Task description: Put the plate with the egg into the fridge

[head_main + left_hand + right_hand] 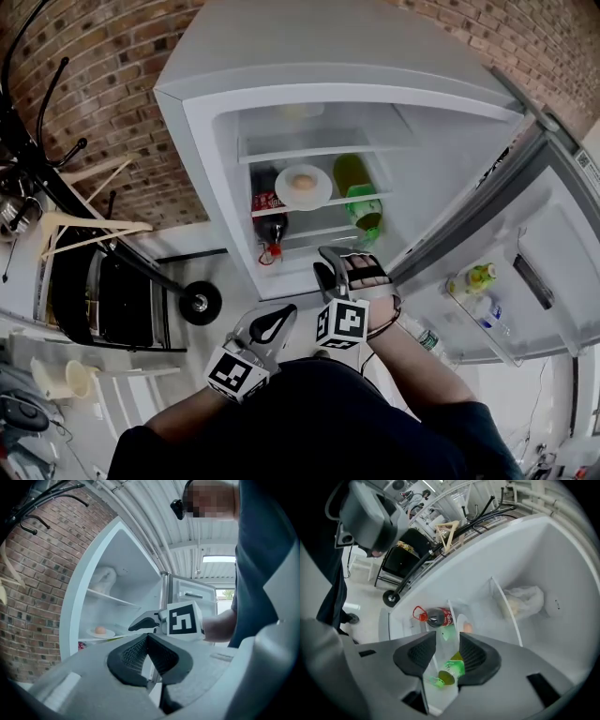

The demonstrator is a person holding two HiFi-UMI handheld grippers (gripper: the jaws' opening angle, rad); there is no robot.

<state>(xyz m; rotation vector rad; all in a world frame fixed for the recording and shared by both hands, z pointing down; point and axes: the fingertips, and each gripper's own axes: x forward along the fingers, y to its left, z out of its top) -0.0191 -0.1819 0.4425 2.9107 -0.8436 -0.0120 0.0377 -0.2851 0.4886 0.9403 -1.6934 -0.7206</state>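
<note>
plate (321,193) with egg (302,182) on middle shelf inside fridge (202,141). we hold both tongs outside fridge, before its open front, well apart from plate. right gripper (345,262) jaws spread, nothing between. left gripper (272,323) jaws pressed together, empty.

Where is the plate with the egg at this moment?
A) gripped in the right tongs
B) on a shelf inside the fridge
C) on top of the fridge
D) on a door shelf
B: the plate with the egg rests on a shelf inside the open fridge.
</note>
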